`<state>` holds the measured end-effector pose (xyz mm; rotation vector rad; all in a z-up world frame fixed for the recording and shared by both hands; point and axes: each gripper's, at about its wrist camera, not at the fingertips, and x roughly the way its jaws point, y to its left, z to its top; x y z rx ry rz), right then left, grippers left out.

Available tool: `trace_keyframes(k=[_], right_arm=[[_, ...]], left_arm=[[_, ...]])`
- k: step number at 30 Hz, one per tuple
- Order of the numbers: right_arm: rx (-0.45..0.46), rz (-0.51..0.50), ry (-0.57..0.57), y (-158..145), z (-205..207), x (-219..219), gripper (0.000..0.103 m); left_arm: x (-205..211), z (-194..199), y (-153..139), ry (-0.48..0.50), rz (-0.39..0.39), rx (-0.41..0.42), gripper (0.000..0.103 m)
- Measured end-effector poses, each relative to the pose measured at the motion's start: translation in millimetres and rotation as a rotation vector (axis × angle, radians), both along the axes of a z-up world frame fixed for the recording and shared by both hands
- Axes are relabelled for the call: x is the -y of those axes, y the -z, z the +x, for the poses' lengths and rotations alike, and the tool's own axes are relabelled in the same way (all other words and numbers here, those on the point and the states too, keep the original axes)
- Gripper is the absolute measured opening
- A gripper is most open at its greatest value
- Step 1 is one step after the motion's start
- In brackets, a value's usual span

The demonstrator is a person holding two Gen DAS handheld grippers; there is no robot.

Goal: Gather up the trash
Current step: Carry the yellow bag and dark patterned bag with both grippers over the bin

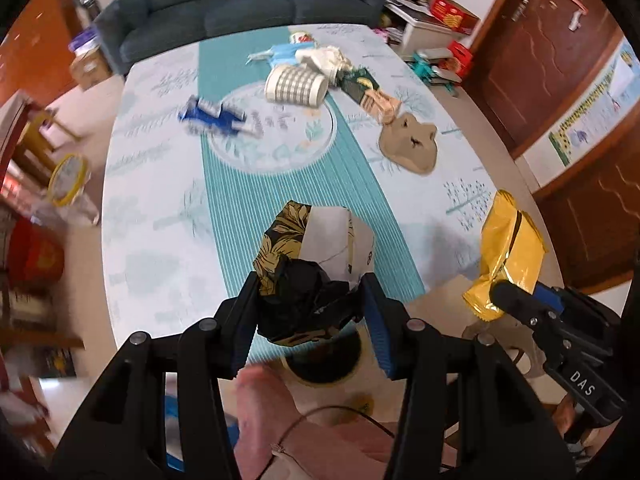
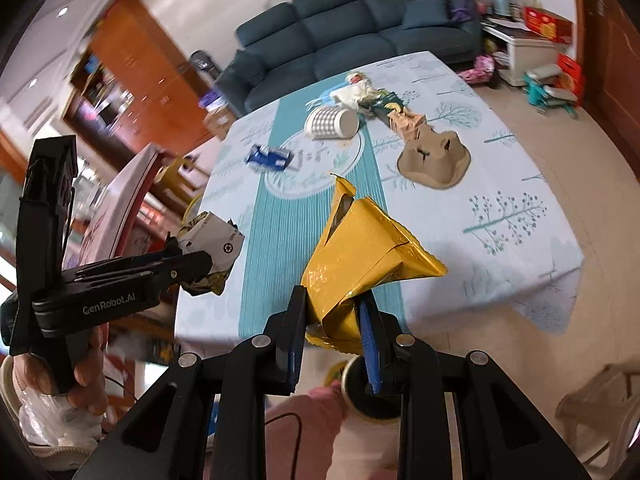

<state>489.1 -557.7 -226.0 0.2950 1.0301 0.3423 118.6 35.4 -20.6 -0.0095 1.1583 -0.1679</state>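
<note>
The left claw [image 1: 310, 304] is clamped on a crumpled black-and-gold printed wrapper [image 1: 316, 256], lifted off the desk [image 1: 160, 240]. The right claw [image 2: 332, 332] pinches a gold foil bag [image 2: 360, 264] by its crushed lower end. Both look light, crinkly and slick, so a squeeze on the bunched part seems safest. Beyond the claws lie more scraps: a blue wrapper [image 1: 216, 118], a checked paper cup [image 1: 296, 86], a brown pulp tray [image 1: 410, 144].

Home living room, sofa [image 1: 248, 4], clothed table [image 1: 160, 216]
</note>
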Motion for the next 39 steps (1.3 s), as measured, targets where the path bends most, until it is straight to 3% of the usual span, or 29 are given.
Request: trace_keyframes(k=[9,18,23,39], right_arm=[[-0.011,0.018,-0.139,24.9,-75.9,23.1,0.025],[-0.102,0.044,-0.155,89.6,-115.7,15.9,0.025],[-0.149,0.015,-0.136,144.5,-120.3,11.7,0.025],[-0.268,-0.056,-0.033,341.3,-120.9,-7.8,0.025]], left_arm=[[32.6,-106.7,13.8,-0.113,0.044,-0.010,0.046],[50.2,-162.6,56.4,-0.080,0.107,-0.111,0.046],[56.6,-163.5,105.3,-0.062,0.099,-0.173,0.046],[74.1,-147.0,301.6,0.029,0.113,-0.288,0.046]])
